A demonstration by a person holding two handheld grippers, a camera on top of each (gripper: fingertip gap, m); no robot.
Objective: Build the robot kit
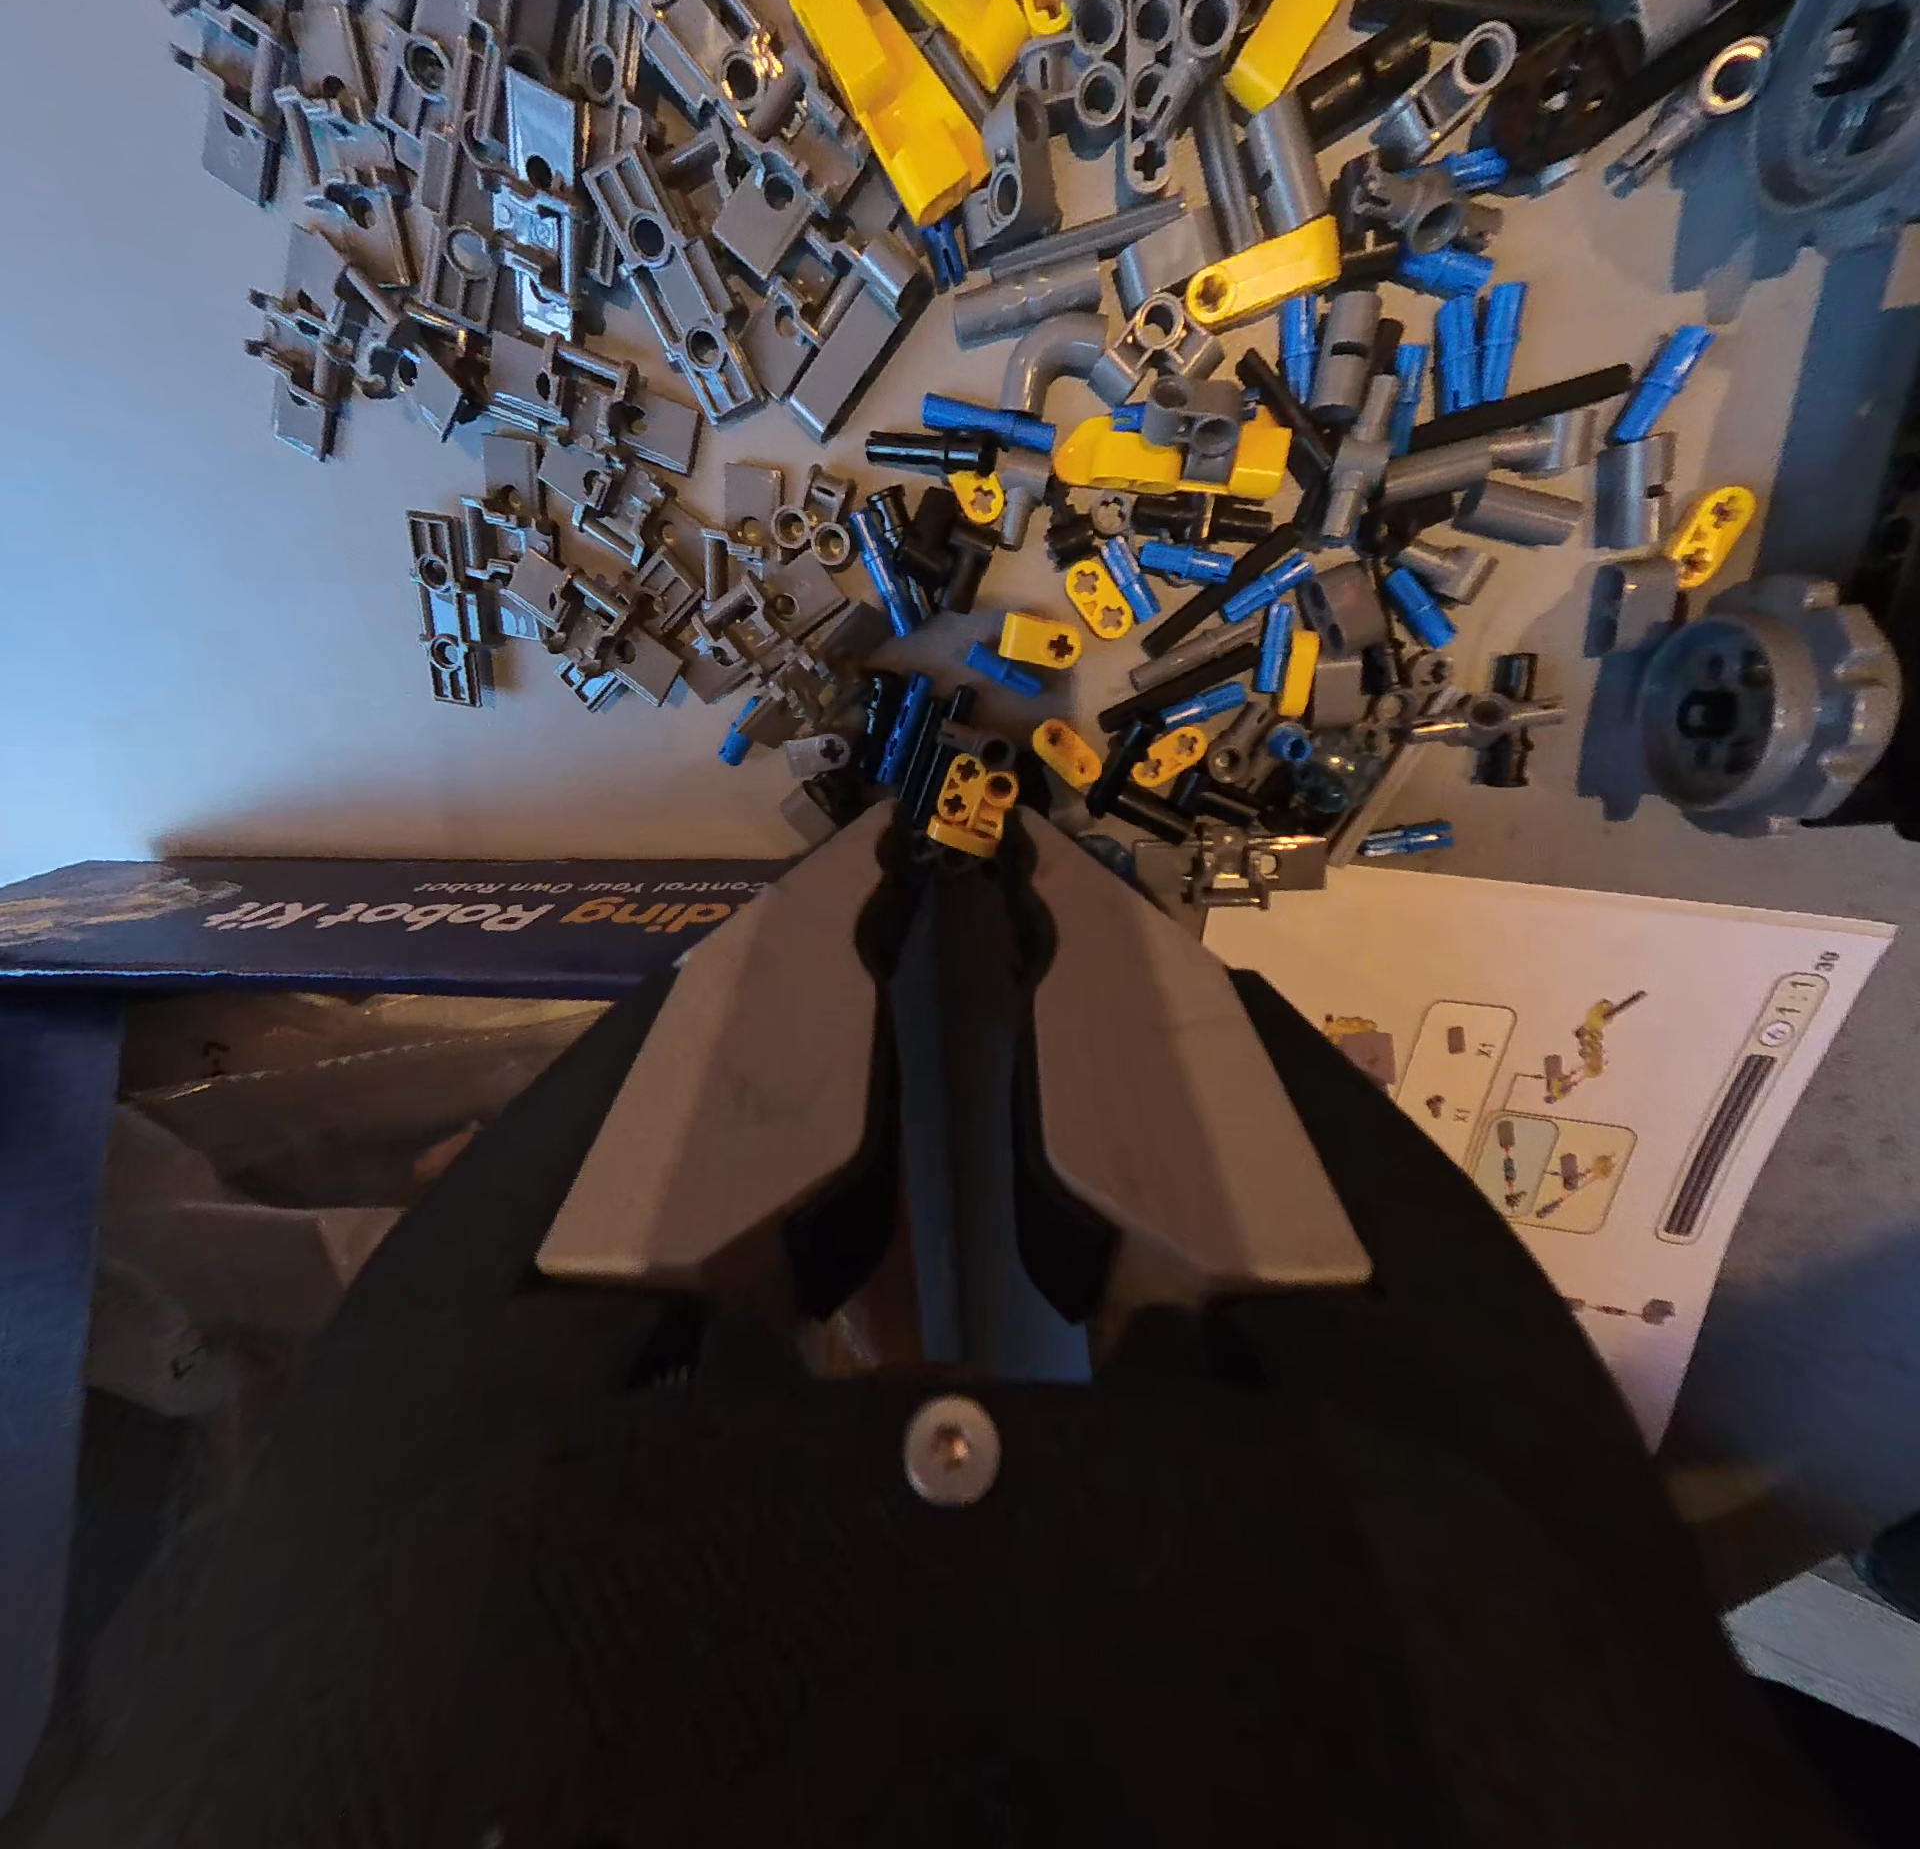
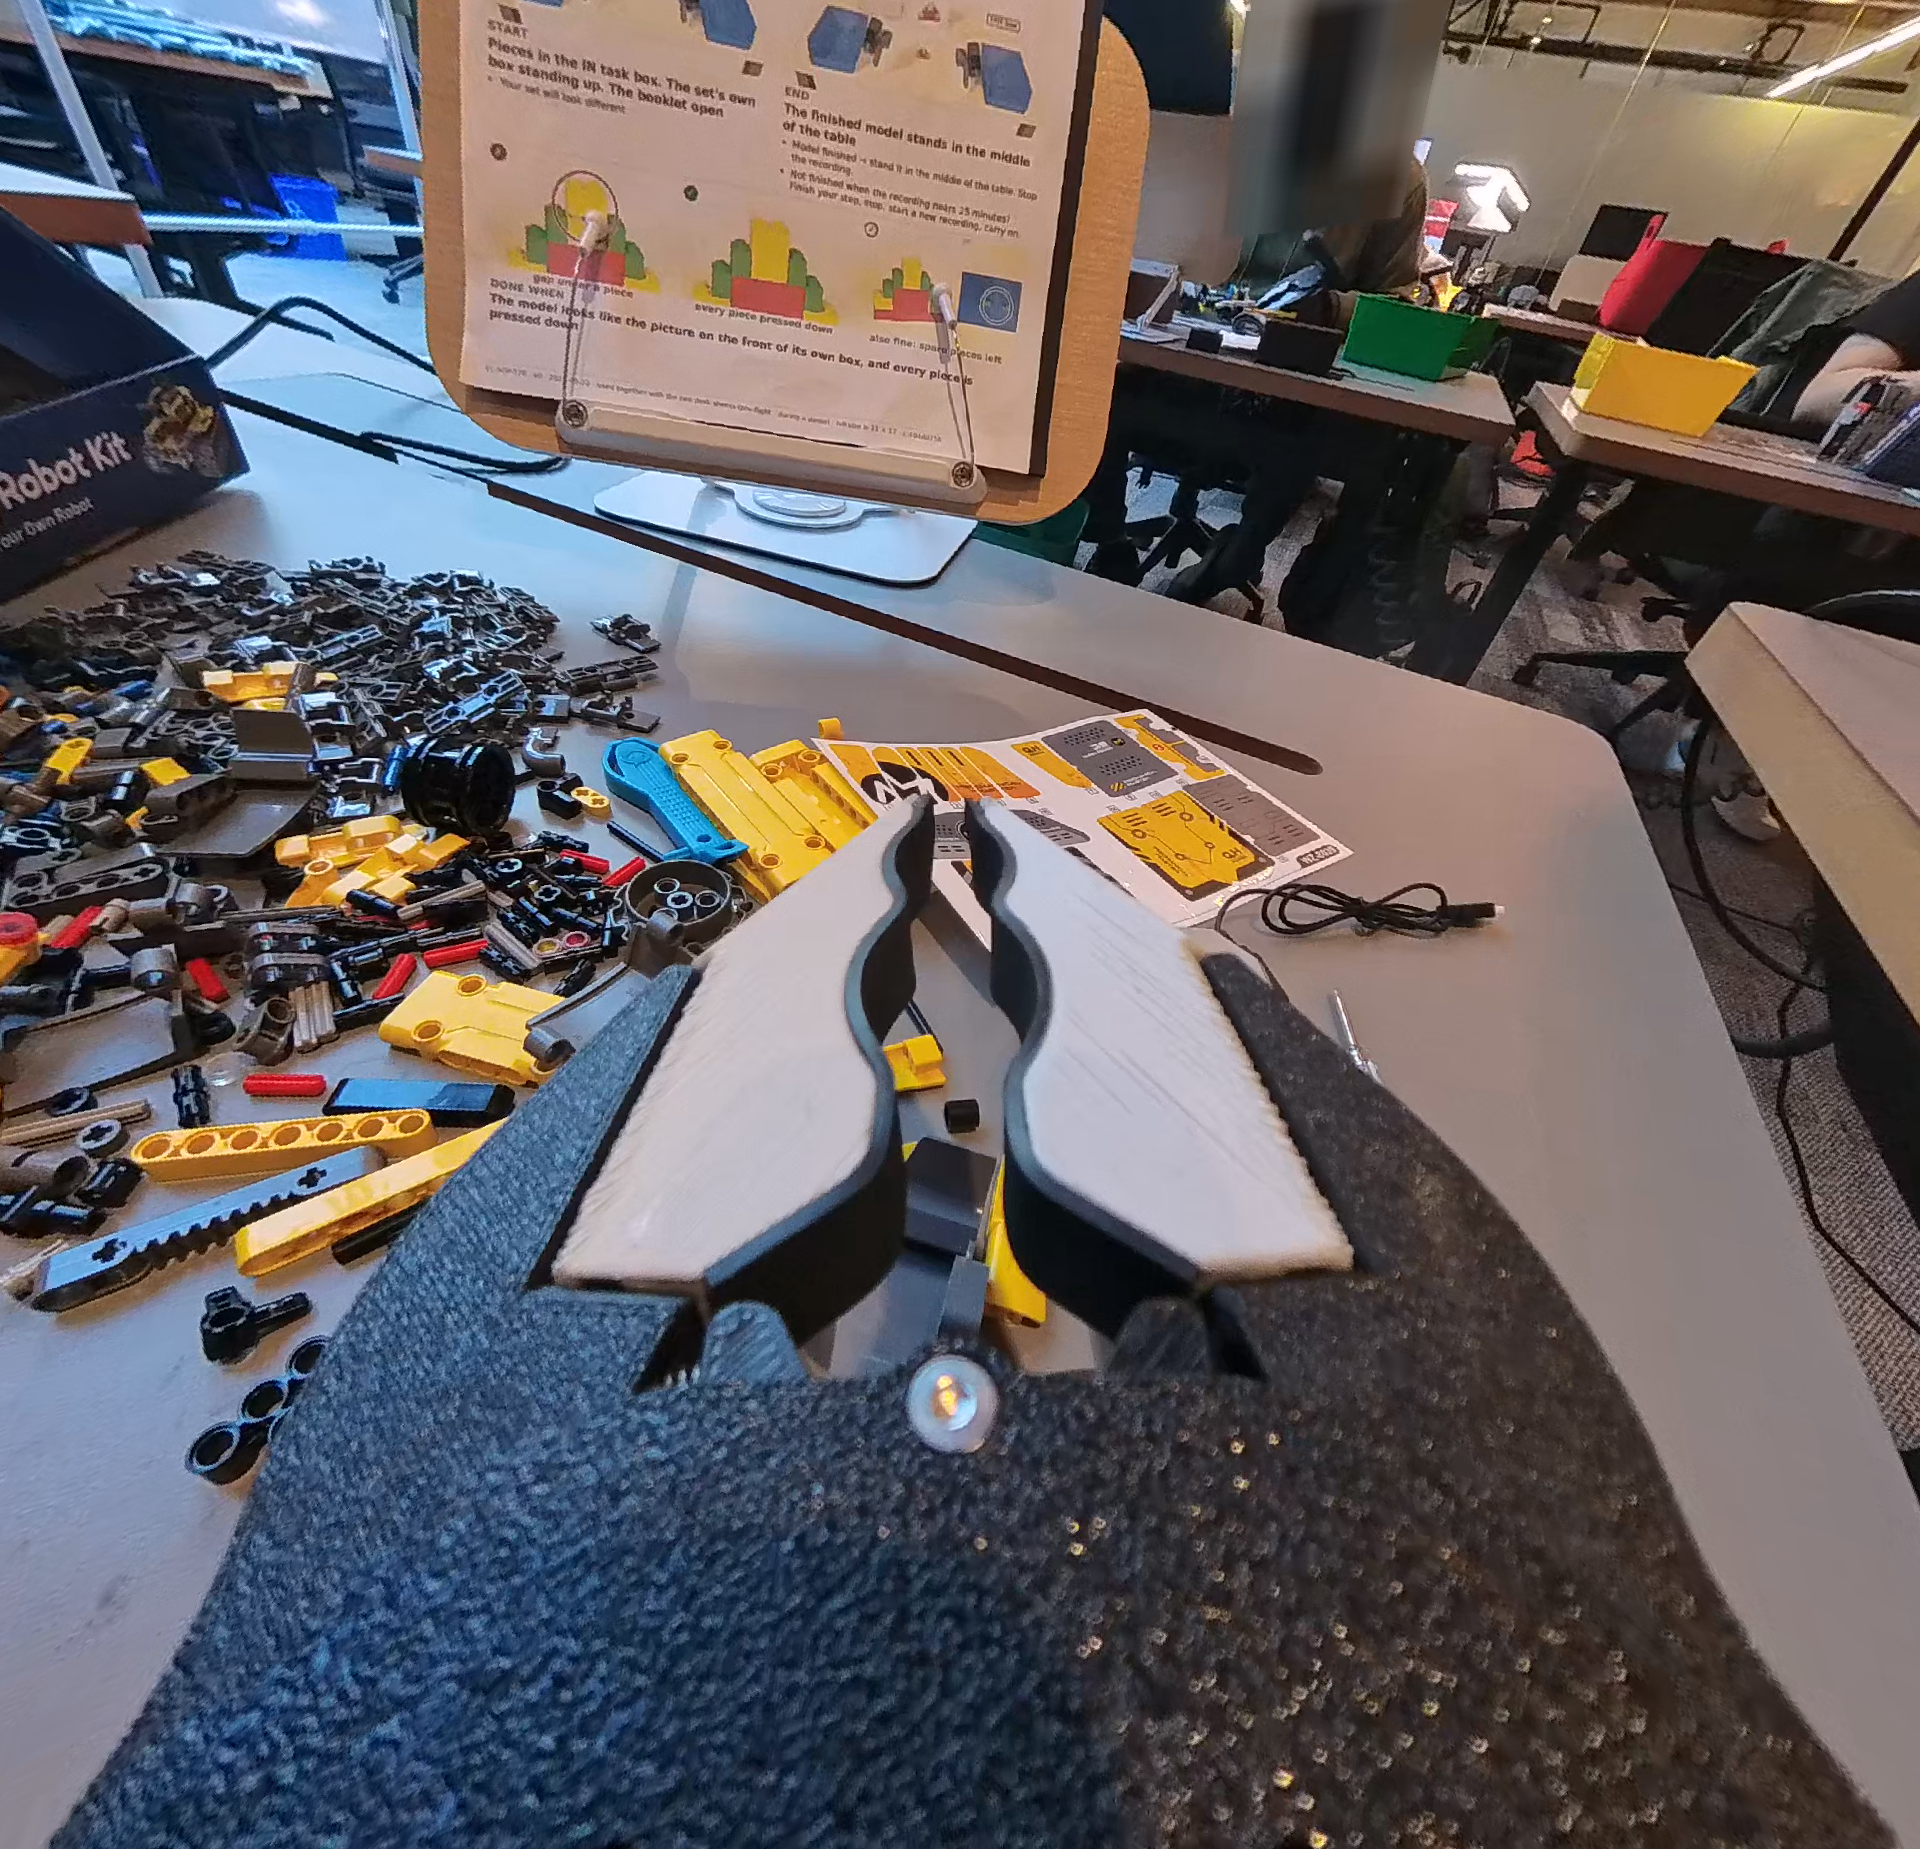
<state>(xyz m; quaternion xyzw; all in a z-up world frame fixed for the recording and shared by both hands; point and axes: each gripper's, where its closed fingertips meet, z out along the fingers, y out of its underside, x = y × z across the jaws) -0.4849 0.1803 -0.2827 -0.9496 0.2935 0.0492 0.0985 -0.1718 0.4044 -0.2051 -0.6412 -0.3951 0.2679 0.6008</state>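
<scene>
My left gripper [image 1: 961, 843] points down at a heap of small building pieces. It is shut on a small yellow connector [image 1: 974, 805] at its fingertips. A dark grey axle [image 1: 940, 1124] runs back between the fingers. Loose blue pins [image 1: 1195, 561], black pins and yellow links lie right around the tips. My right gripper [image 2: 948, 812] hovers over the grey table [image 2: 1455, 1124], its jaws almost together with nothing between the tips. It points at a sticker sheet [image 2: 1153, 802]. A dark grey and yellow piece [image 2: 951, 1202] shows below, between the finger bases.
A heap of grey plates [image 1: 520, 241], yellow panels [image 1: 894, 106] and a grey hub [image 1: 1766, 708] lie ahead. An open booklet [image 1: 1507, 1072] and a dark blue box [image 1: 312, 916] lie near. A sheet on a stand [image 2: 769, 189], a black cable [image 2: 1351, 911], a blue tool [image 2: 665, 802] and a black wheel [image 2: 457, 786] show. My right fingertips sit around 40 cm from my left ones.
</scene>
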